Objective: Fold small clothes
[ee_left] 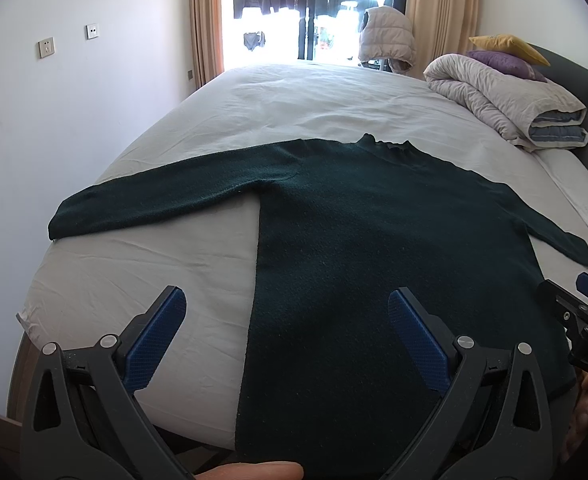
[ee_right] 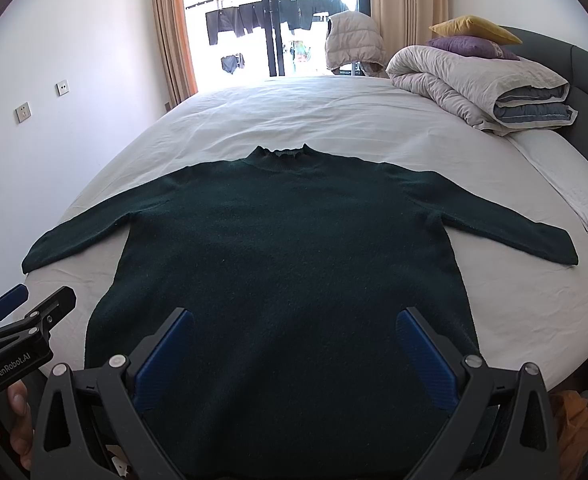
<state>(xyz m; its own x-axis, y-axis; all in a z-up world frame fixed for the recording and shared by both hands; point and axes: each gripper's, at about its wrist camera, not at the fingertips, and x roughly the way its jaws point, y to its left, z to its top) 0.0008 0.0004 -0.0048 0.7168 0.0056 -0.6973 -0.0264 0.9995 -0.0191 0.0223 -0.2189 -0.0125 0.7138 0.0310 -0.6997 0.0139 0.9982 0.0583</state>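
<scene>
Lying flat and face-up on the white bed sheet, a dark green sweater occupies the near half of the mattress, its collar pointing toward the far window and its hem toward the near edge. Both sleeves are spread outward: the left sleeve reaches almost to the left edge of the bed, and the right sleeve slants toward the near right. The left gripper hovers over the sweater's near left side seam with its jaws spread wide and nothing between them (one blue pad sits over bare sheet, the other over the knit). The right gripper hovers above the lower body of the sweater, likewise released and grasping nothing, with both blue pads over the dark fabric. Each gripper also appears at the margin of the other's view, the left one held in a hand at the near left. Farther out, a folded grey duvet rests at the far right of the bed, with a purple pillow and a yellow pillow stacked on it against a dark headboard. Beige curtains frame the far window, beyond which clothes hang on a balcony rack, and a pale padded jacket is draped just beyond the bed's far edge.
</scene>
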